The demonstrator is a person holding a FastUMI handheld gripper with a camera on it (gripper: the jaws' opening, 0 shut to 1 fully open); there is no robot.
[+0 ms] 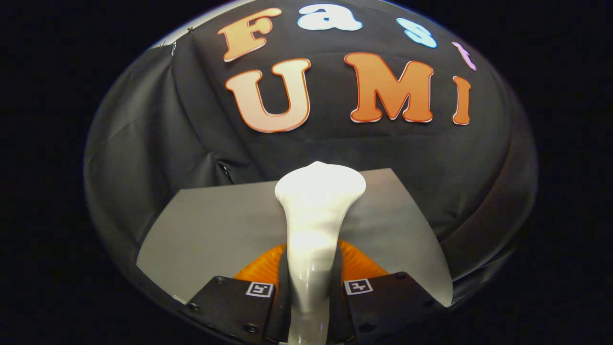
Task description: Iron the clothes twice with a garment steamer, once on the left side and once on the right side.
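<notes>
**Steamer held in the jaws, head pointing away over the grey sheet**

The gripper (pixel 310 287) has its jaws clenched on the garment steamer (pixel 313 225): both fingers press against the narrow white handle from either side, with no gap to be seen between them and the plastic. So the task's tool is not lying anywhere to be reached for; it sits right between the fingers and runs straight out ahead of them.

Its long axis follows the line of the fingers, near enough dead centre. The slim neck is down at the grip, and the body widens as it goes forward into a flared head, which points away from the holder toward the black cloth wall (pixel 143 143) of the booth. The head looks upright rather than tipped to one side, though the fisheye bends things and I would not swear to a small tilt.

Under and beyond the steamer lies a flat grey sheet (pixel 210 230), spreading to both sides of the head. I take it for the clothes to be ironed, spread on the bench, but it is so plain that I cannot tell for sure. The head stands about midway across it, so a pass on the left or on the right would each mean a sideways shift first, by my reckoning. Whether the head touches the sheet or hangs above it, I cannot tell
</notes>
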